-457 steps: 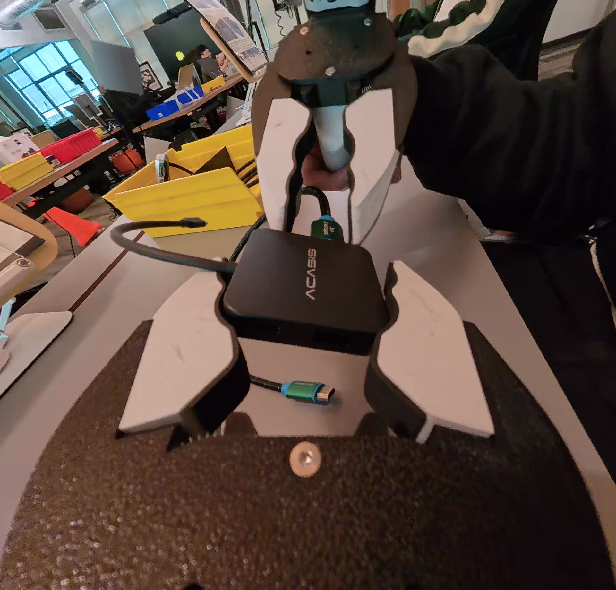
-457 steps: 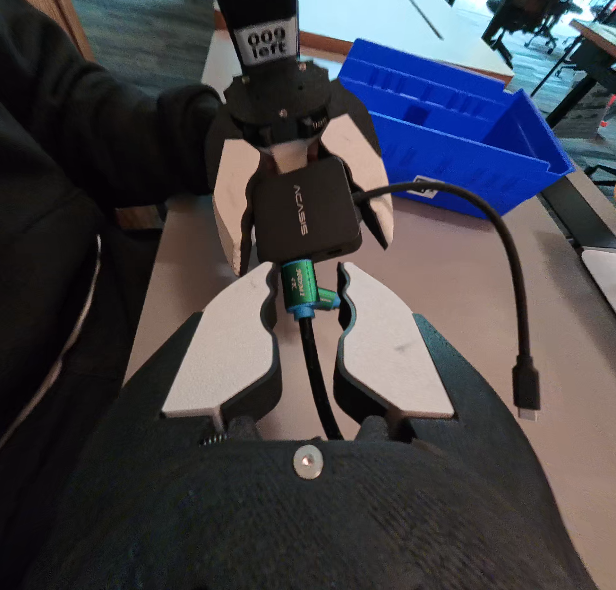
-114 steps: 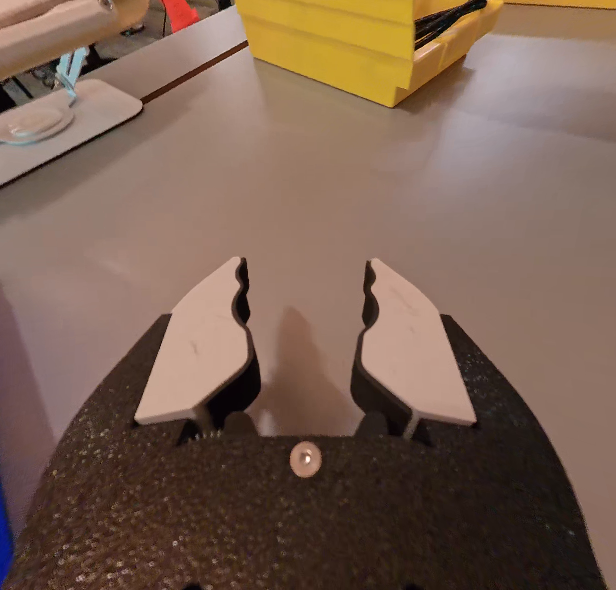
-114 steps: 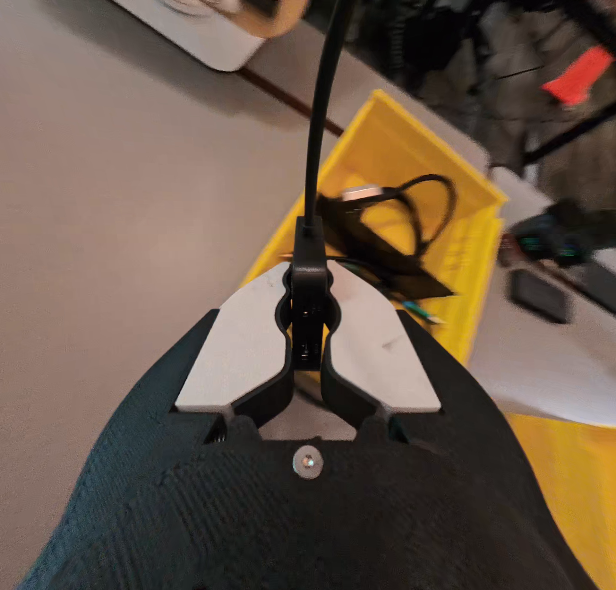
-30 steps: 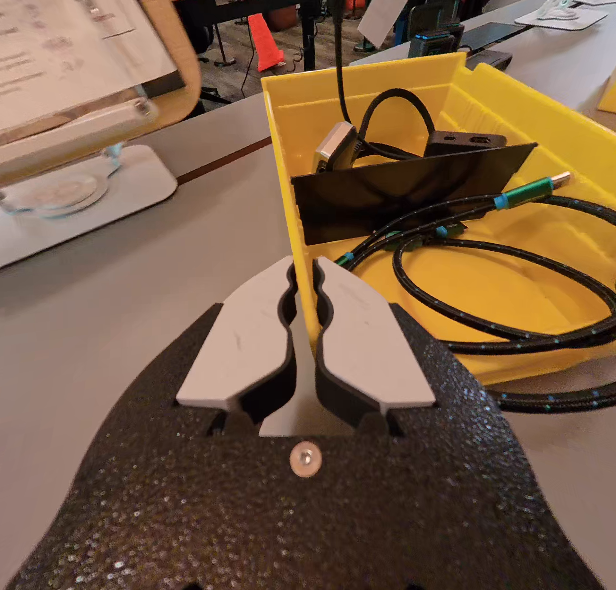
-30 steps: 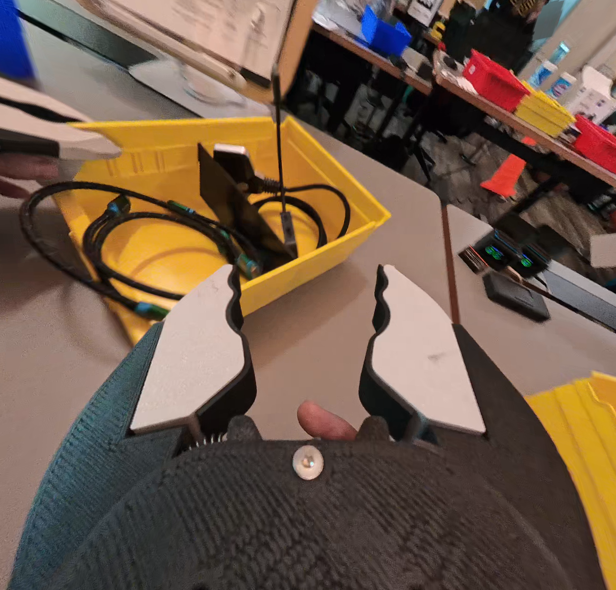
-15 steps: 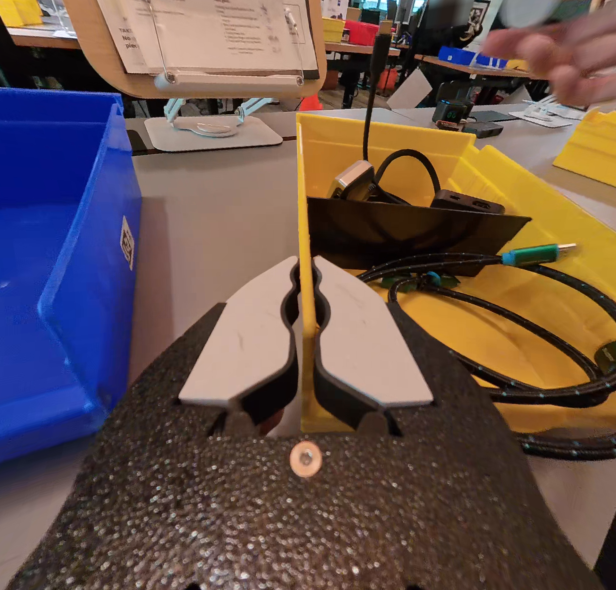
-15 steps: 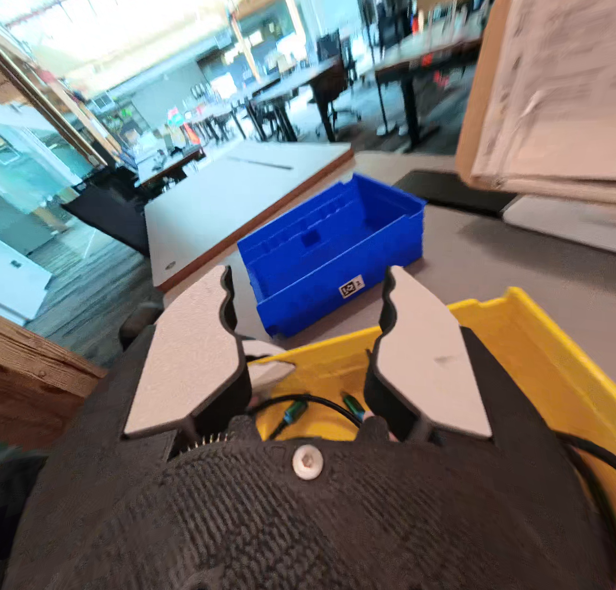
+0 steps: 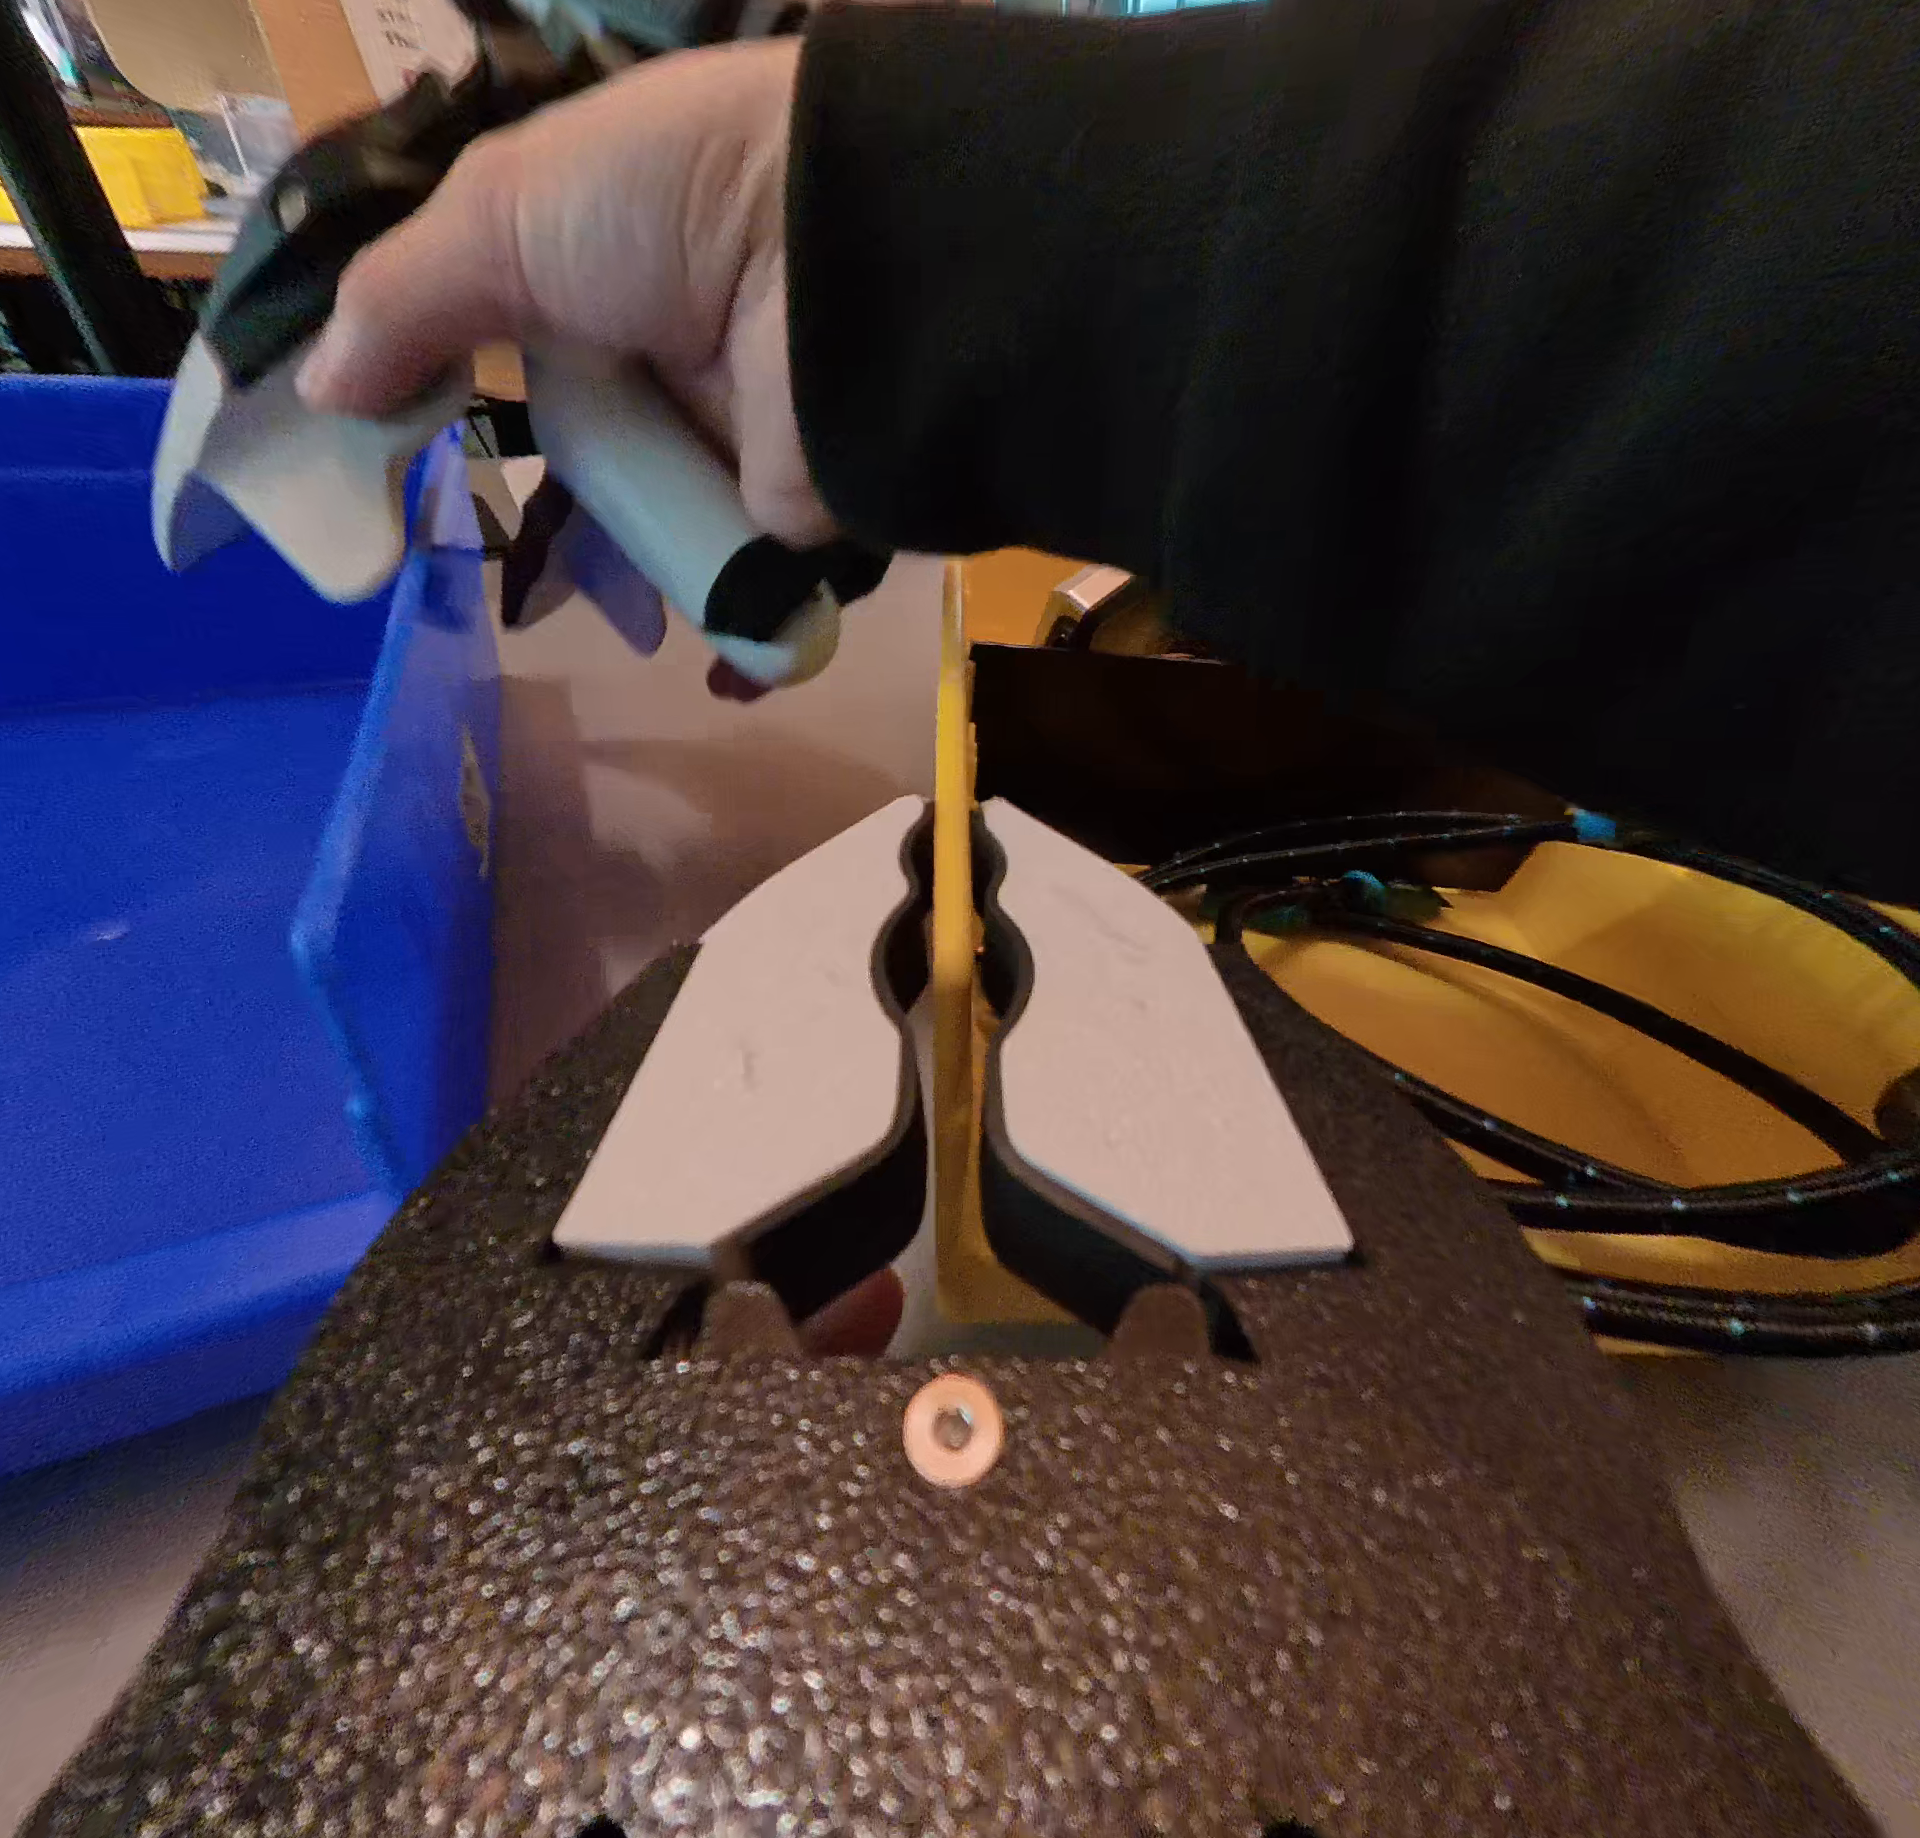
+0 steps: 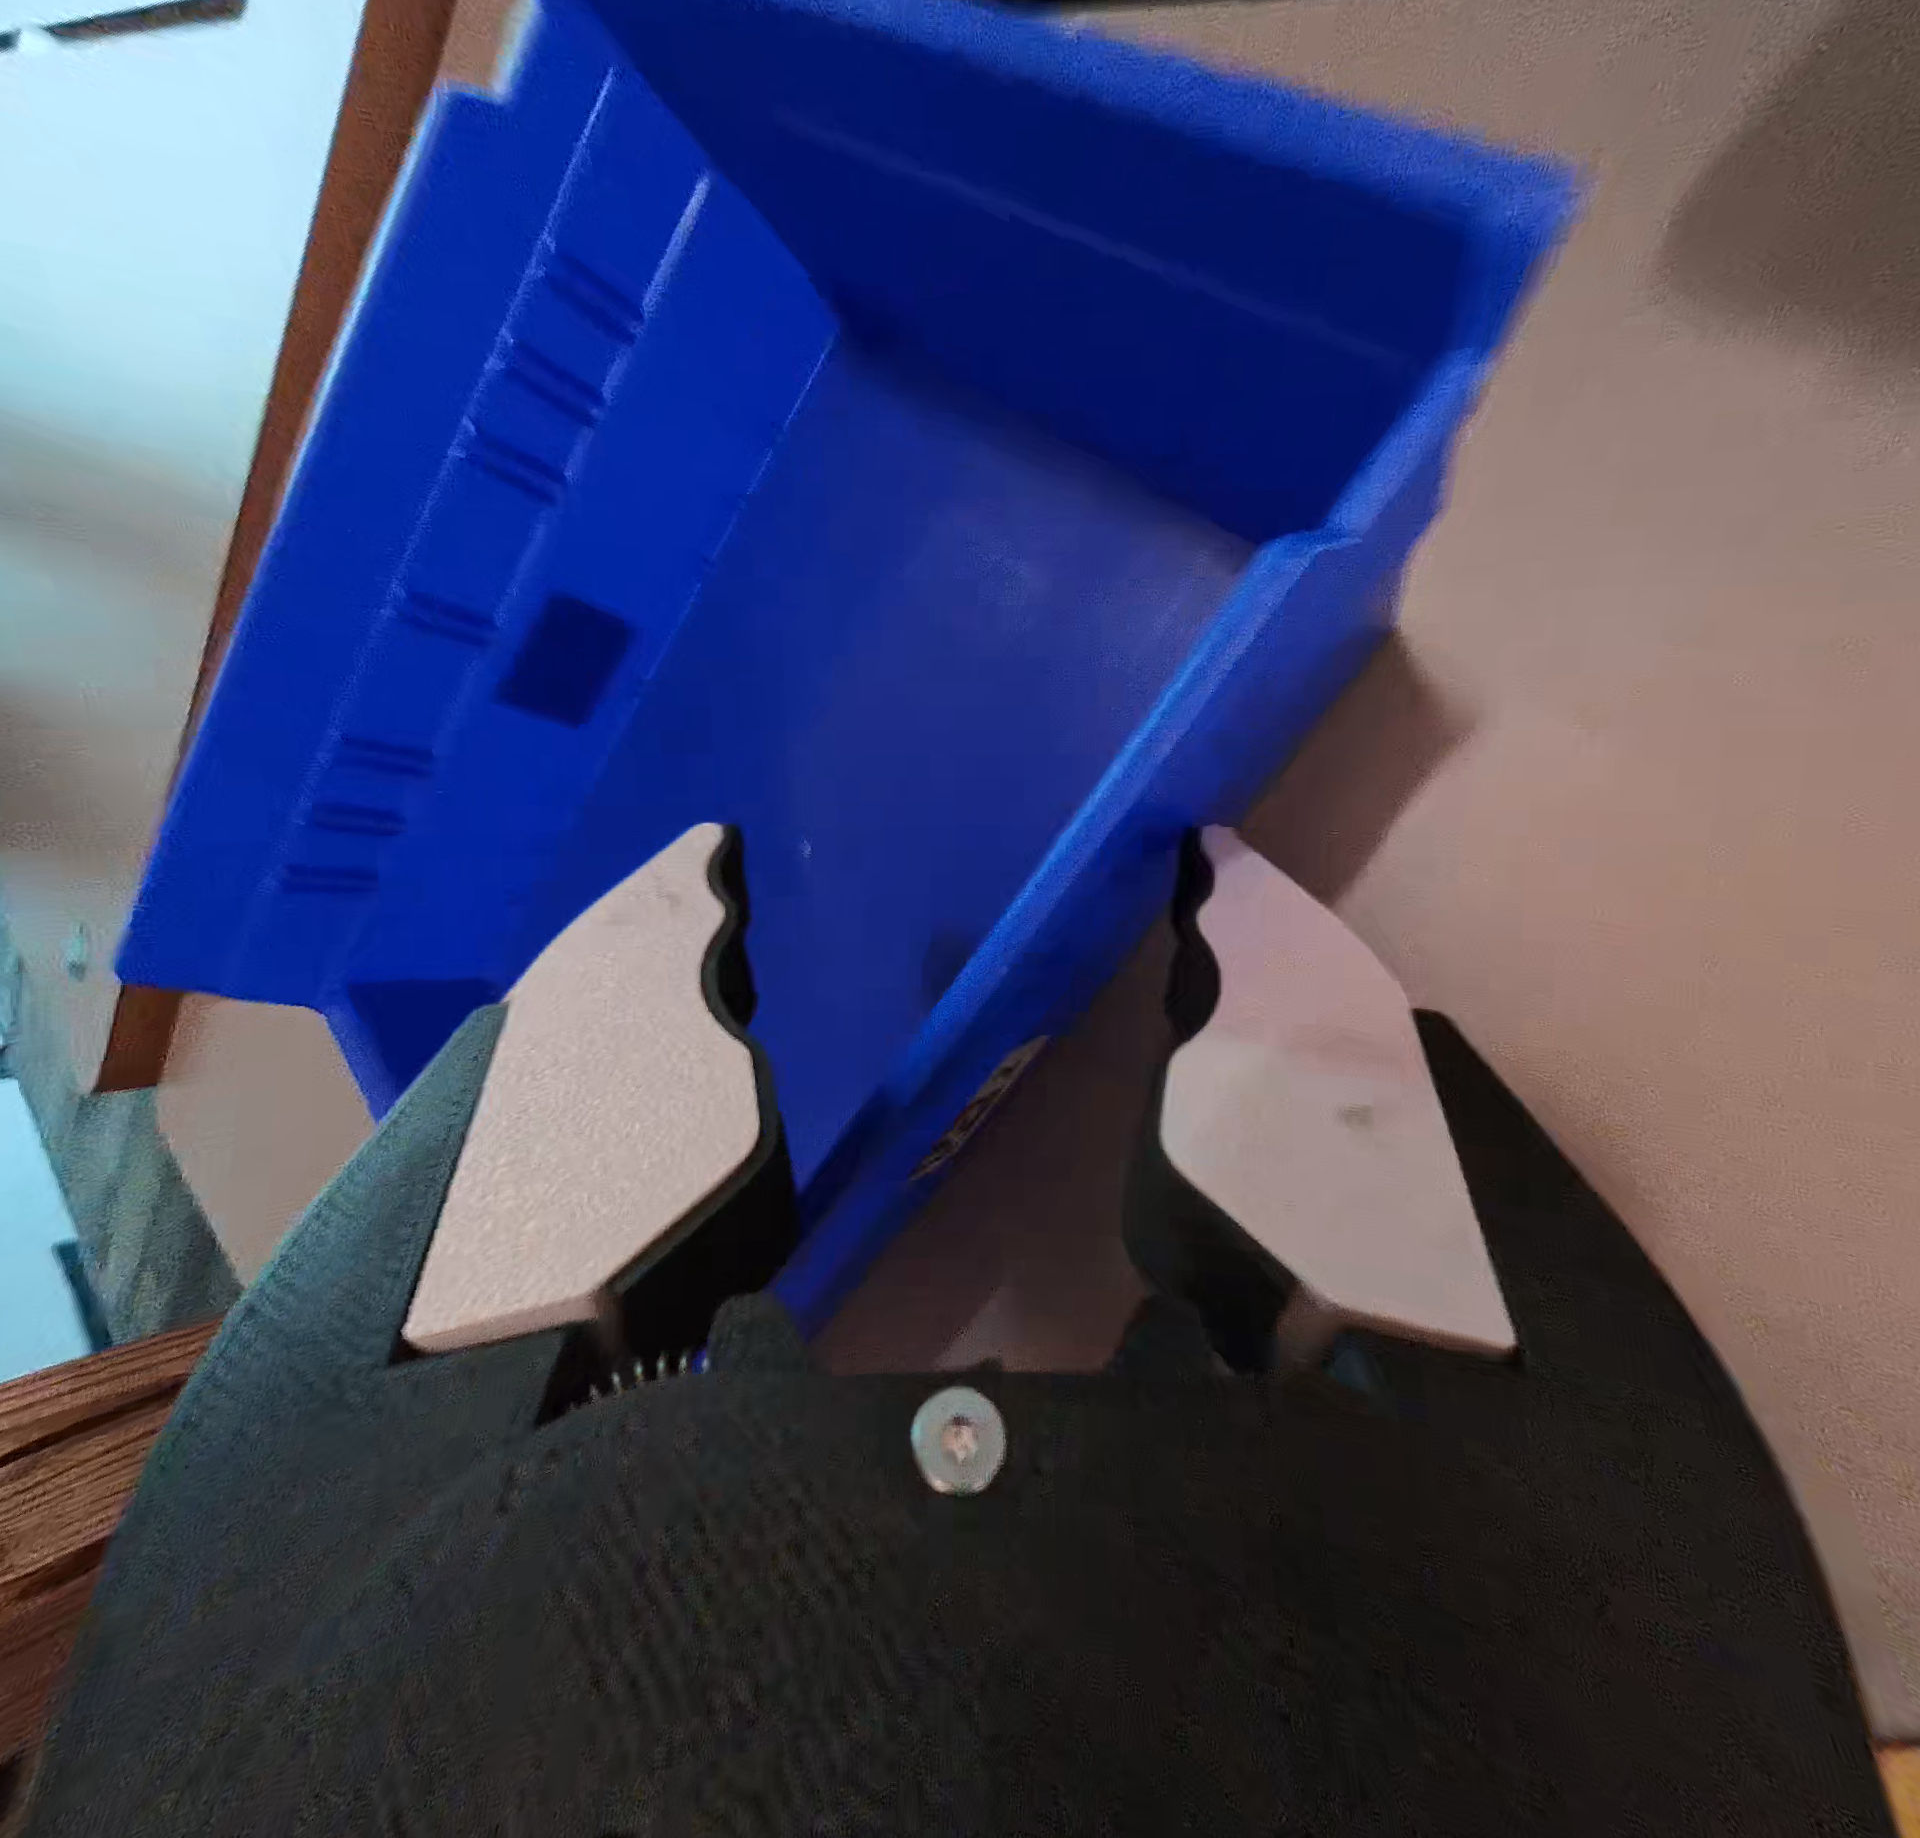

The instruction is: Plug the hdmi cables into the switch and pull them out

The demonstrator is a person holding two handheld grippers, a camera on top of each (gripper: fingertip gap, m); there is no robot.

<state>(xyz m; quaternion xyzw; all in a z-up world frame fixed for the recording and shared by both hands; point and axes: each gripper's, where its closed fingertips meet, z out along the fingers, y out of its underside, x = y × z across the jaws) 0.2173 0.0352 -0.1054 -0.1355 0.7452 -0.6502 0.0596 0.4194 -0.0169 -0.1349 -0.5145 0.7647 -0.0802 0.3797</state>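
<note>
Left gripper (image 9: 951,822) clamped on yellow bin (image 9: 954,708) wall; black braided cables (image 9: 1621,1009) inside; right gripper (image 10: 961,843) agape.

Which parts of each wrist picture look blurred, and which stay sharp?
Left wrist view: the hand and right gripper crossing above are smeared by motion, while the left gripper, shut on the yellow bin wall, and the braided cables stay crisp. Right wrist view: the blue bin is blurred, most at its far edge; the open fingers stay sharp.

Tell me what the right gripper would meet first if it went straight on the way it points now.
Probably the side wall of the blue bin: it already runs between the open jaws of the right gripper. Depth is unclear because of blur.
</note>
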